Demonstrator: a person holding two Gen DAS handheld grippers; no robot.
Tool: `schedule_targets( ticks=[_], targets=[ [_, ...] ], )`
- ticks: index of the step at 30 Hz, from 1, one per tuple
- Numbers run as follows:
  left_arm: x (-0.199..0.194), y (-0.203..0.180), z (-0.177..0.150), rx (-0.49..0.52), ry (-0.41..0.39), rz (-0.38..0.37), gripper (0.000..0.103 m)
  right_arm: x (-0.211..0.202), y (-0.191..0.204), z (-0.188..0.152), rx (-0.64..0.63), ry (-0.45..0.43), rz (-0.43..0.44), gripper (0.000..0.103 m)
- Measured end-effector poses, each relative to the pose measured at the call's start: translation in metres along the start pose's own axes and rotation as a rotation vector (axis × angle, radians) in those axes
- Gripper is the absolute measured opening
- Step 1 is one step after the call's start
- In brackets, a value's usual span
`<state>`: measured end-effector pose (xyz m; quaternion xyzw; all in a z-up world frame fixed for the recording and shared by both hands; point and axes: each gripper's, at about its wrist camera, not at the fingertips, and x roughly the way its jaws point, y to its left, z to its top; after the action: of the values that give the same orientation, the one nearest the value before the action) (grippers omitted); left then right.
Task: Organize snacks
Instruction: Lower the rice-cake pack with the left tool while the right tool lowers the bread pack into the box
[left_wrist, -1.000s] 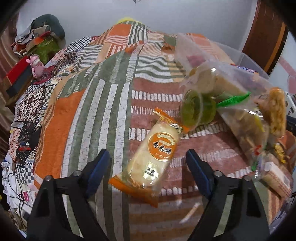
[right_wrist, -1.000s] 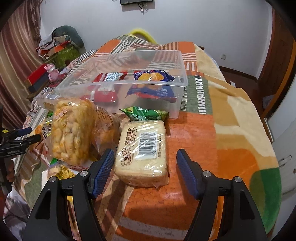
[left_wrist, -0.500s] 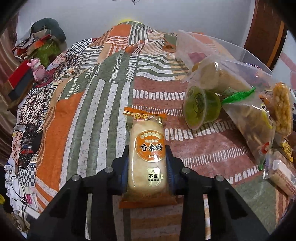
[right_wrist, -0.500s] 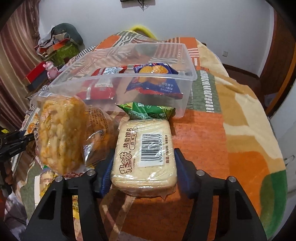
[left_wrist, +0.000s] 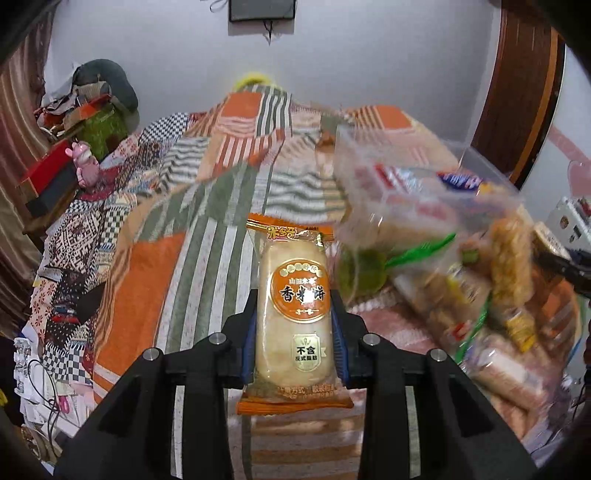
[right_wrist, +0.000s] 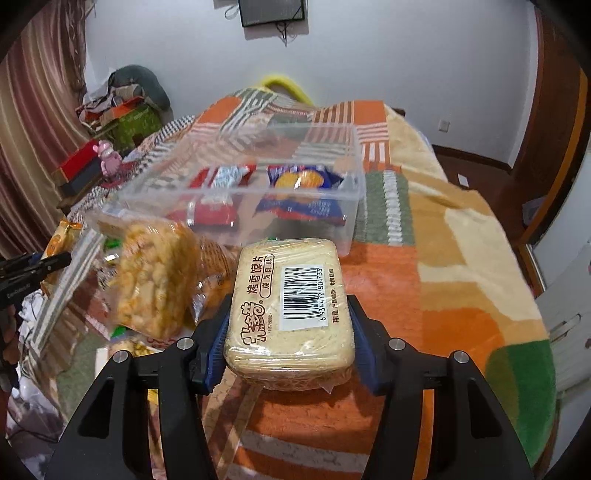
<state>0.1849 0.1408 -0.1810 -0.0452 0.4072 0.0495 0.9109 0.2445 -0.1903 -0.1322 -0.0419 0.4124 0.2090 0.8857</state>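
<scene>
My left gripper (left_wrist: 294, 328) is shut on an orange rice cracker pack (left_wrist: 293, 314), held upright and lifted off the blanket. In the right wrist view my right gripper (right_wrist: 290, 328) is shut on a pale block of baked bun slices (right_wrist: 291, 302) with a barcode label, raised above the orange blanket. Behind it stands a clear plastic bin (right_wrist: 343, 199) holding a red snack pack (right_wrist: 210, 210) and a blue biscuit pack (right_wrist: 303, 184). The same bin (left_wrist: 373, 184) shows blurred at the right of the left wrist view.
A bag of yellow puffed snacks (right_wrist: 155, 280) and several more bags lie left of the bun pack. A green jelly cup (left_wrist: 360, 273) sits among the blurred bags. The patchwork blanket (right_wrist: 461, 280) covers the bed. Boxes and a pink toy (right_wrist: 107, 157) stand at the far left.
Both grippers closed around their packs and lifted them. The rice cracker pack turned upright in the left jaws, and both views now tilt higher toward the wall.
</scene>
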Motion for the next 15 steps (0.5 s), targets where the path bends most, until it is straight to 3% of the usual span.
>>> schedule_targets(
  ticks=[15],
  targets=[
    [-0.020, -0.044, 0.061, 0.028, -0.136, -0.082, 0.034, -0.022, 0.006, 0.046, -0.020, -0.160, 0.030, 0.053]
  ],
)
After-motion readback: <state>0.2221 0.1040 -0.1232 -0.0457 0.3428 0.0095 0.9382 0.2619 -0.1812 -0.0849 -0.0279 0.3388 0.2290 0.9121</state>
